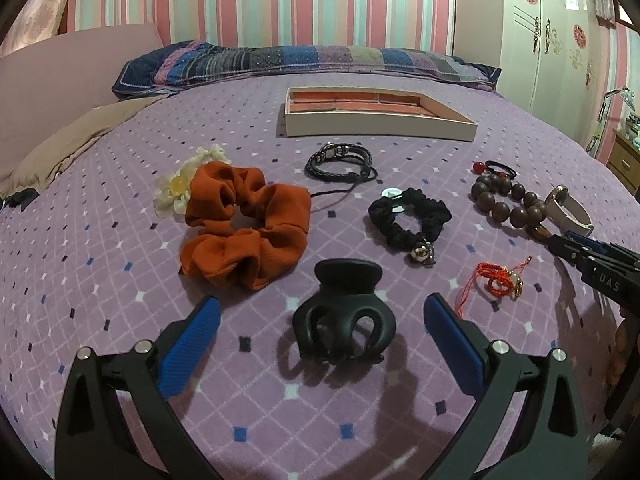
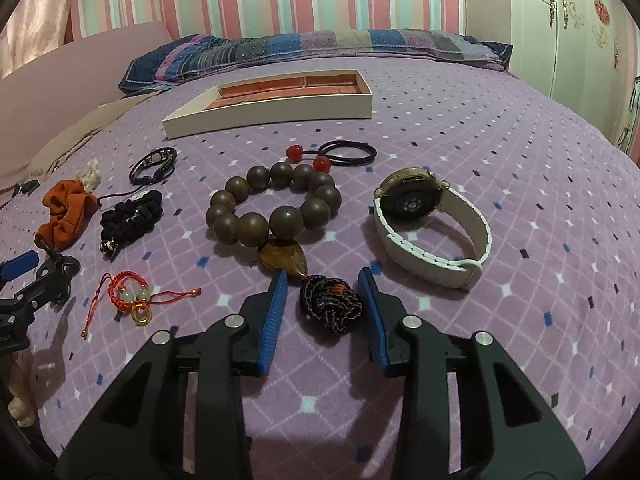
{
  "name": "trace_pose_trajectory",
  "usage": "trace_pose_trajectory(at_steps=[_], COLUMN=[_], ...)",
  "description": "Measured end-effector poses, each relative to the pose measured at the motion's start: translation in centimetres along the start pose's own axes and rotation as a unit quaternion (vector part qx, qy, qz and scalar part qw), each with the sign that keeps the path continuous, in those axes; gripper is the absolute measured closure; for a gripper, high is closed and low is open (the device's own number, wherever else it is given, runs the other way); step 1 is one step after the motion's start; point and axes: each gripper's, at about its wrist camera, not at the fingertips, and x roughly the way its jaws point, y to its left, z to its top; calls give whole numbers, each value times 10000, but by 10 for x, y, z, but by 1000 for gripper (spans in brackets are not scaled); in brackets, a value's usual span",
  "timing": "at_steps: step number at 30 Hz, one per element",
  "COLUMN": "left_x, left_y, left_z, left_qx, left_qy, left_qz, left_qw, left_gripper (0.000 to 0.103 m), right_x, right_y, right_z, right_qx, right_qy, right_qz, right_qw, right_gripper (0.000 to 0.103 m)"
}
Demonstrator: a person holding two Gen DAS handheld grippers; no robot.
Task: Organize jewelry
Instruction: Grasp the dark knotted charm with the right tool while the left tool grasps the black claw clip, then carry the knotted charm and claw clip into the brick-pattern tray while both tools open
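Observation:
My left gripper [image 1: 322, 312] is open, its blue pads on either side of a black claw hair clip [image 1: 344, 318] lying on the purple bedspread. My right gripper [image 2: 323, 278] is open around the dark knotted tassel [image 2: 331, 302] of a brown wooden bead bracelet [image 2: 272, 206]. A white-strapped watch [image 2: 430, 220] lies to its right. An orange scrunchie [image 1: 244, 224], a black scrunchie [image 1: 410, 214], a black braided bracelet [image 1: 340, 162], a red cord charm [image 1: 498, 280] and a red-bead hair tie [image 2: 334, 154] lie around. The cream tray [image 1: 380, 124] with orange lining sits behind them.
A fabric flower [image 1: 180, 188] lies beside the orange scrunchie. A patterned pillow [image 1: 304, 62] lies at the head of the bed. A white wardrobe [image 1: 560, 32] stands at the right, with a wooden nightstand [image 1: 626, 160] below it.

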Motion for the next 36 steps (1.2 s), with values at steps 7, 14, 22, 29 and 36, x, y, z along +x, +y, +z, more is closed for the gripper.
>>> trace_pose_trajectory(at_steps=[7,14,22,29,36], left_x=[3,9,12,13,8], left_y=[-7,-8,-7,-9,-8], left_z=[-2,-2,-2,-2,-2], left_qx=[143,159,127,182,159], left_qy=[-9,131,181,179,151], left_qz=[51,-30,-73,-152,-193], left_qw=[9999,9998,9997,9996,9996], left_gripper=[6,31,41,54,54], right_x=[0,0,1,0,-11], right_y=[0,0,1,2,7], right_z=[-1,-1,-1,-1,-4], right_qx=[-2,6,-20,-38,-182], right_qy=[-13,-5,-5,-19,-99], right_qz=[-31,-65,-80,-54,11], right_qw=[10000,10000,10000,10000,9998], right_gripper=[70,76,77,78,79])
